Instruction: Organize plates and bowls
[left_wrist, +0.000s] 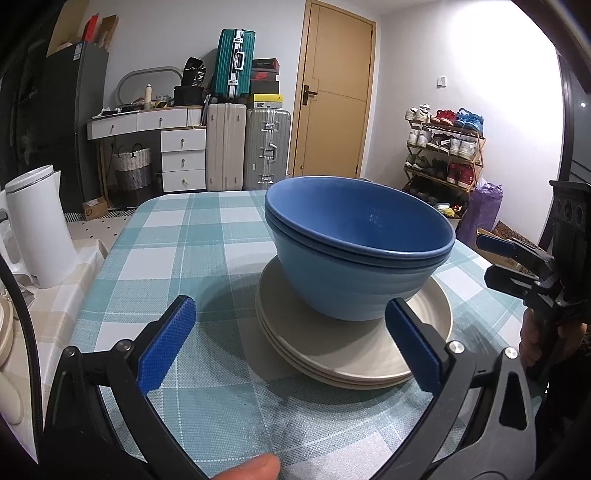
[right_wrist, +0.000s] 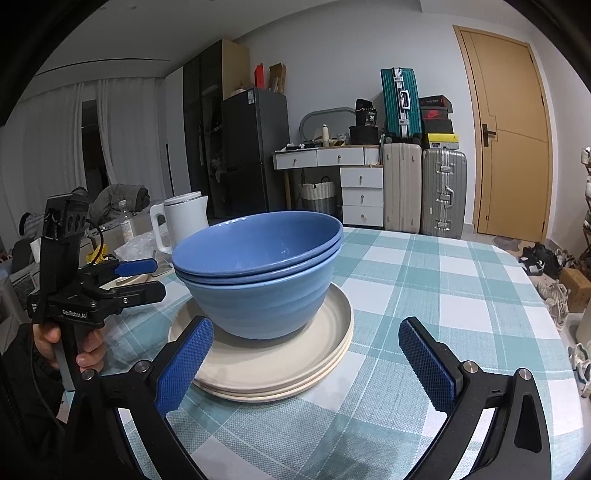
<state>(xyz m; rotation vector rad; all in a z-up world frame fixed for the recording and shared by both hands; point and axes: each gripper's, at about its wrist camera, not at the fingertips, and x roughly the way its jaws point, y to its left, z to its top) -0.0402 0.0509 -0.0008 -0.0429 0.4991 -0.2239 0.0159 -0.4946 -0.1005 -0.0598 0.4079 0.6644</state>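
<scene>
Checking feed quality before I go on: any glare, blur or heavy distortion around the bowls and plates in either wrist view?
Left wrist: blue bowls and cream plates sharp, blown-out glare at far right, fisheye bends the room's edges. Right wrist: bowls crisp with small rim highlights, dark vignette in the corners, door frame bowed.

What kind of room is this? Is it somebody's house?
Most likely a home, a lived-in flat. Suitcases stand stacked by a door, a shoe rack is full of trainers, and a fridge stands near the checked table.
</scene>
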